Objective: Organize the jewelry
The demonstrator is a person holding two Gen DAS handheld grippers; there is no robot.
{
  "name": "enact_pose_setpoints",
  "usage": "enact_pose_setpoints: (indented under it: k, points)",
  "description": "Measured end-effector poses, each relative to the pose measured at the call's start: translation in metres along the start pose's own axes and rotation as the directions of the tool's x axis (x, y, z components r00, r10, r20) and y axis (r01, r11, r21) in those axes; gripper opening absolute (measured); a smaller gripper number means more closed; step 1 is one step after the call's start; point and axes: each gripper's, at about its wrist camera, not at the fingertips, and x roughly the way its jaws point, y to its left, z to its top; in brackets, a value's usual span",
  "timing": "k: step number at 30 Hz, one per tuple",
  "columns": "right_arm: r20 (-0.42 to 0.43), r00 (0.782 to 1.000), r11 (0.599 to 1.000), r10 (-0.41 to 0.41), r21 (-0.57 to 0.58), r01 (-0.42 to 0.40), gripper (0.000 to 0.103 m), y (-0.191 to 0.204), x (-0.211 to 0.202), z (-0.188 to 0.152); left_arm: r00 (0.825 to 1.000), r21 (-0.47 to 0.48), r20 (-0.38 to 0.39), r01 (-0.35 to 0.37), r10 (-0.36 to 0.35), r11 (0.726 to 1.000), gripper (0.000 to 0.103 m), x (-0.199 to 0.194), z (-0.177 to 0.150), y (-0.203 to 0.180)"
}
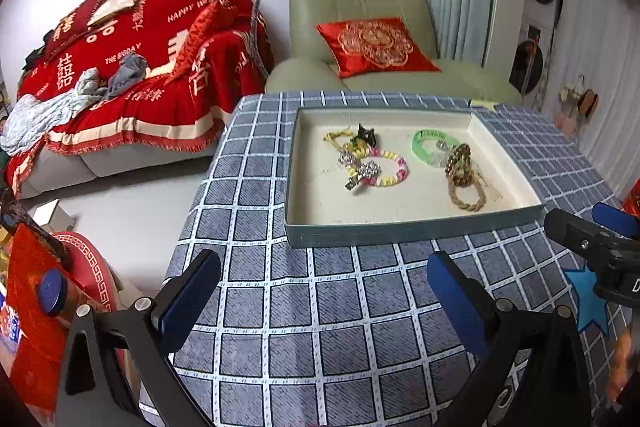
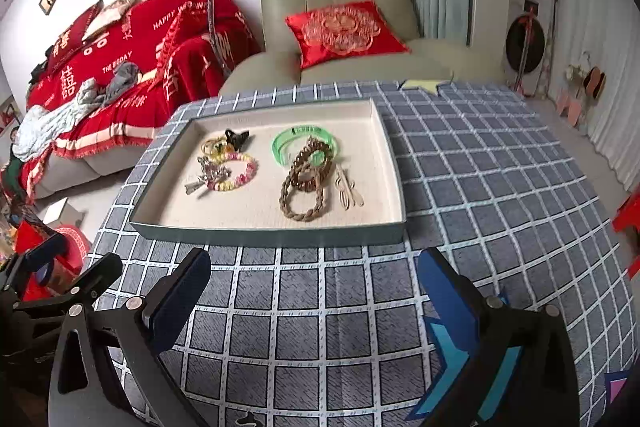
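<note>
A shallow tray (image 1: 408, 229) (image 2: 272, 235) stands on the checked tablecloth. In it lie a pink and yellow bead bracelet (image 1: 390, 167) (image 2: 240, 173), a silver hair clip (image 1: 358, 173) (image 2: 208, 175), a black claw clip (image 1: 365, 135) (image 2: 237, 137), a green wristband (image 1: 428, 145) (image 2: 304, 141), a brown bead bracelet (image 1: 459, 159) (image 2: 312, 163) and a twisted rope bracelet (image 1: 466, 193) (image 2: 302, 201). My left gripper (image 1: 324, 295) is open and empty, short of the tray's near wall. My right gripper (image 2: 314, 291) is open and empty, also short of the tray; it shows at the right edge of the left wrist view (image 1: 592, 239).
A blue star sticker (image 1: 586, 301) lies on the cloth by my right gripper. A yellow star sticker (image 2: 424, 85) lies at the table's far edge. A green armchair (image 1: 360, 7) and a red-covered sofa (image 1: 132, 67) stand behind the table.
</note>
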Motion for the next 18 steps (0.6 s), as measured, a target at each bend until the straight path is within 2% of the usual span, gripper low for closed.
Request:
enact_pose_setpoints:
  k: [9, 18]
  points:
    - [0.069, 0.997, 1.000, -0.028, -0.009, 0.028, 0.103, -0.001, -0.013, -0.005, 0.996, 0.017, 0.090, -0.025, 0.024, 1.000, 0.103, -0.020, -0.003, -0.006]
    - [0.085, 0.996, 0.999, -0.034, -0.025, 0.036, 0.103, 0.002, -0.013, -0.006, 0.998, 0.012, 0.059, -0.026, 0.025, 1.000, 0.103, -0.013, -0.003, -0.008]
